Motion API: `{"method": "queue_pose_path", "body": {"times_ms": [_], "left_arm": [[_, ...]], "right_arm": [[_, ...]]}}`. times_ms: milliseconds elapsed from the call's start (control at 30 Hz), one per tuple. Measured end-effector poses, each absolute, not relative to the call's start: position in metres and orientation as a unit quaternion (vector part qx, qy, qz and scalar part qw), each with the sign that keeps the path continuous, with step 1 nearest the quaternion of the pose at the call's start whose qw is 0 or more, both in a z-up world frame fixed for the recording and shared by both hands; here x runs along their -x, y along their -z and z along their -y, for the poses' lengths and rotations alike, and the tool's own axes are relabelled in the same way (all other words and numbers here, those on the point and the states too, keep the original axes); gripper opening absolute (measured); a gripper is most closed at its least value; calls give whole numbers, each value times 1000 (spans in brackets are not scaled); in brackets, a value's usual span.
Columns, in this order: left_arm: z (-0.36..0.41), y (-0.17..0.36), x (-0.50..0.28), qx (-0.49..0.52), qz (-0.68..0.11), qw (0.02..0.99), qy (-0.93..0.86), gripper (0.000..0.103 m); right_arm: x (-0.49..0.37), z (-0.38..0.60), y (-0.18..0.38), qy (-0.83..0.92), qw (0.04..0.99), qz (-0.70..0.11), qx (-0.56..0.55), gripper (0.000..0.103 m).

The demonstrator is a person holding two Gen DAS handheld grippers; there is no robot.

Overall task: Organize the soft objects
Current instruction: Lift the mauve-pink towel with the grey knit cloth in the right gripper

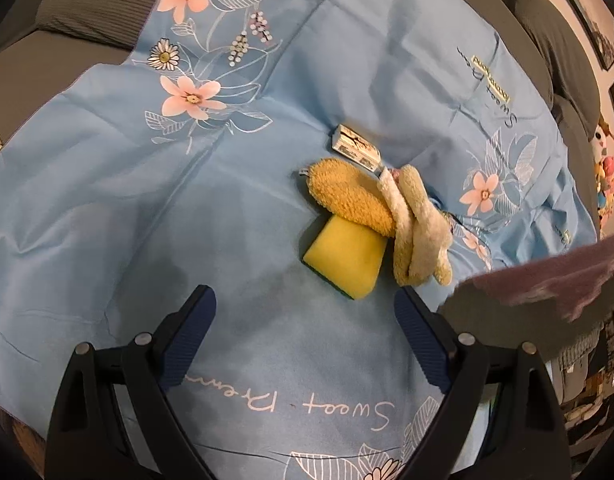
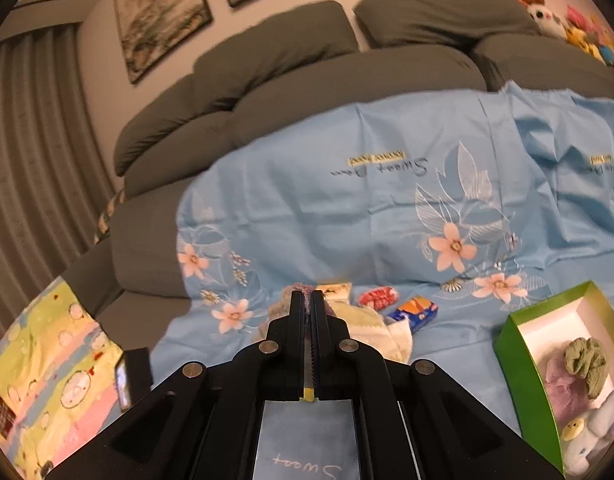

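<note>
In the left wrist view a yellow sponge (image 1: 343, 258) lies on the blue floral sheet (image 1: 147, 208), partly under an orange fuzzy cloth (image 1: 347, 190) and a cream fuzzy cloth (image 1: 417, 224). My left gripper (image 1: 305, 312) is open and empty just short of the sponge. A purple cloth (image 1: 555, 276) hangs at the right edge. In the right wrist view my right gripper (image 2: 306, 300) is shut on a thin fold of purple cloth (image 2: 306, 303). A green box (image 2: 523, 372) at the right holds several soft toys and cloths.
A small card box (image 1: 355, 146) lies behind the orange cloth. Small packets, red (image 2: 379, 296) and blue-orange (image 2: 417, 310), lie on the sheet. Grey sofa cushions (image 2: 291, 92) rise behind. A patterned blanket (image 2: 55, 360) lies at the left, and a phone (image 2: 125, 382) beside it.
</note>
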State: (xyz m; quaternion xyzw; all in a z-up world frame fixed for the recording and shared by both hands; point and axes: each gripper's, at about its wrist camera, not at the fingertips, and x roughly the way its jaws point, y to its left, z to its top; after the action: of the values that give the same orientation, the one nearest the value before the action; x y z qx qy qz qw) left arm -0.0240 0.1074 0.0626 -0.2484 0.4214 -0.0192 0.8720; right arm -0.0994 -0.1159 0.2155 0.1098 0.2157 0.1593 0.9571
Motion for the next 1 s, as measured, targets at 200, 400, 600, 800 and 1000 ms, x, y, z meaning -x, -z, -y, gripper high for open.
{"method": "queue_pose_path", "body": {"times_ms": [200, 400, 600, 800, 1000], "left_arm": [[-119, -64, 27, 268, -415, 869, 8, 90], [-115, -64, 27, 261, -419, 870, 12, 90], [-104, -59, 23, 242, -430, 870, 16, 90], [-89, -50, 18, 220, -452, 864, 31, 90], [-70, -39, 14, 209, -477, 851, 69, 90]], "right_arm": [[100, 117, -198, -140, 956, -236, -109, 3], [83, 140, -147, -118, 937, -303, -128, 3], [59, 124, -87, -184, 888, -405, -119, 3], [40, 118, -41, -213, 823, -502, -159, 4], [47, 148, -49, -190, 826, -496, -187, 34]]}}
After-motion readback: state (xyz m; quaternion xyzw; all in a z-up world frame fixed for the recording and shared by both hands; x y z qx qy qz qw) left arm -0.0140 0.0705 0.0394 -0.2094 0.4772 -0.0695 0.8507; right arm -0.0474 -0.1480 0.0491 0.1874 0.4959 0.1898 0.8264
